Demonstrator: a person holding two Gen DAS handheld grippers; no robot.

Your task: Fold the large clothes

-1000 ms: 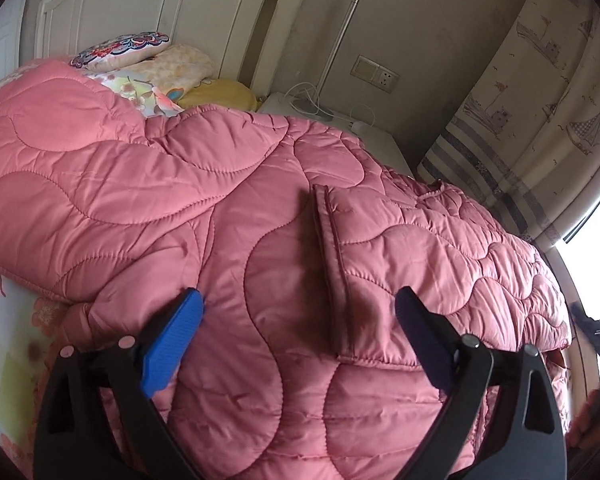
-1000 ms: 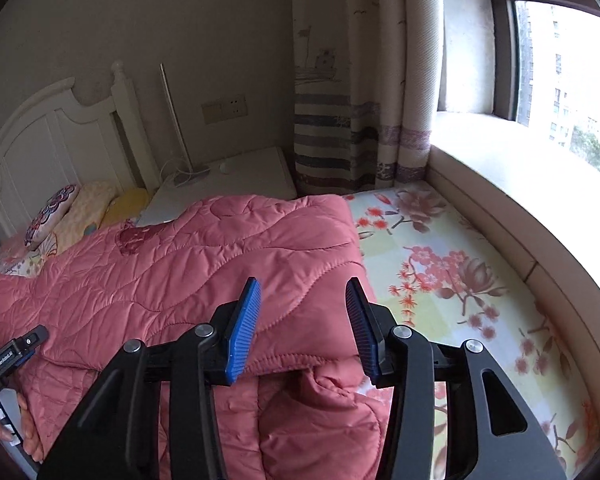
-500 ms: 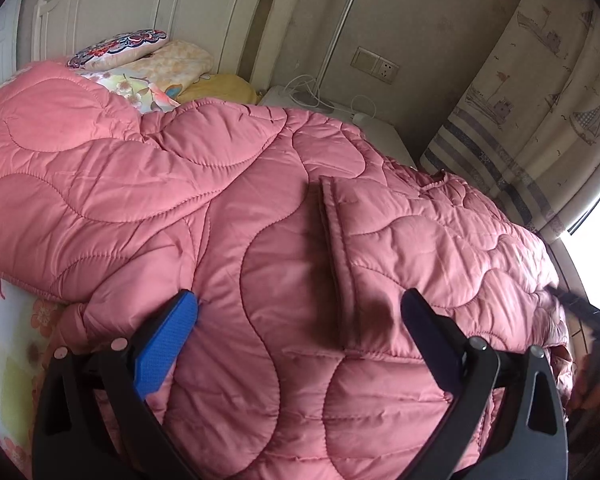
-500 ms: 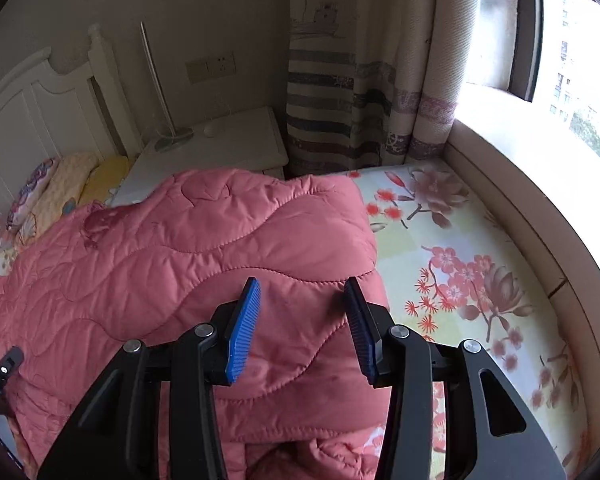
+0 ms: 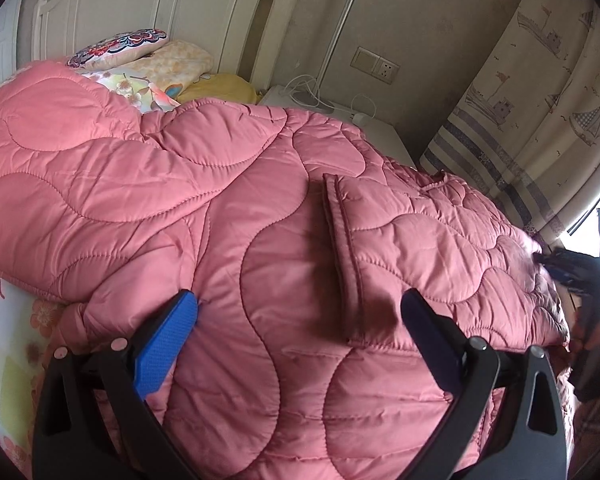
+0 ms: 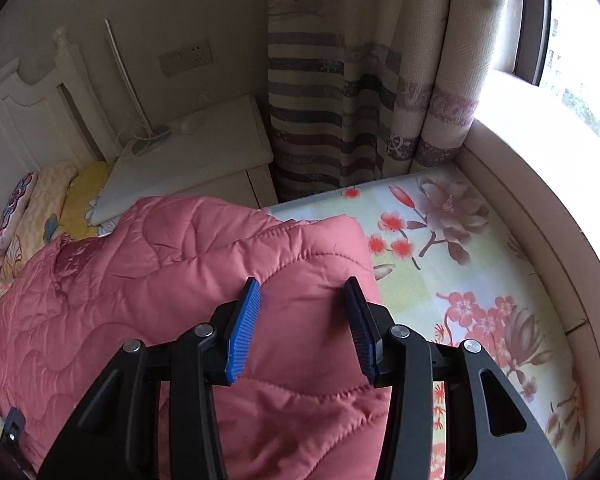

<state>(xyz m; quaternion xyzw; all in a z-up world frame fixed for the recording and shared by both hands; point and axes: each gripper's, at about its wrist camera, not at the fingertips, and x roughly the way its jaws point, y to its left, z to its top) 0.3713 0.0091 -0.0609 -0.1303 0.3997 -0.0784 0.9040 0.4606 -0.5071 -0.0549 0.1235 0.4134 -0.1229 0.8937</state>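
A large pink quilted coat (image 5: 180, 200) lies spread over the bed, with a folded-over panel (image 5: 420, 240) on its right part. My left gripper (image 5: 296, 300) hovers low over the coat's middle, its jaws wide open and nothing pinched between them. In the right wrist view the coat (image 6: 140, 280) ends at a rounded edge on the floral sheet. My right gripper (image 6: 302, 284) sits just above that edge, jaws partly open, pads not pressing the cloth. The right gripper (image 5: 580, 276) also shows as a dark shape at the coat's right side in the left wrist view.
The floral bedsheet (image 6: 480, 280) lies bare to the right of the coat, up to a padded window ledge (image 6: 540, 184). A white nightstand (image 6: 196, 160) with a lamp and a striped curtain (image 6: 340, 100) stand behind. Pillows (image 5: 140, 52) rest against the white headboard (image 5: 140, 0).
My right gripper has travelled forward over the coat to its far right edge, jaws unchanged. It now shows further in at the right of the left wrist view. The left gripper has stayed put.
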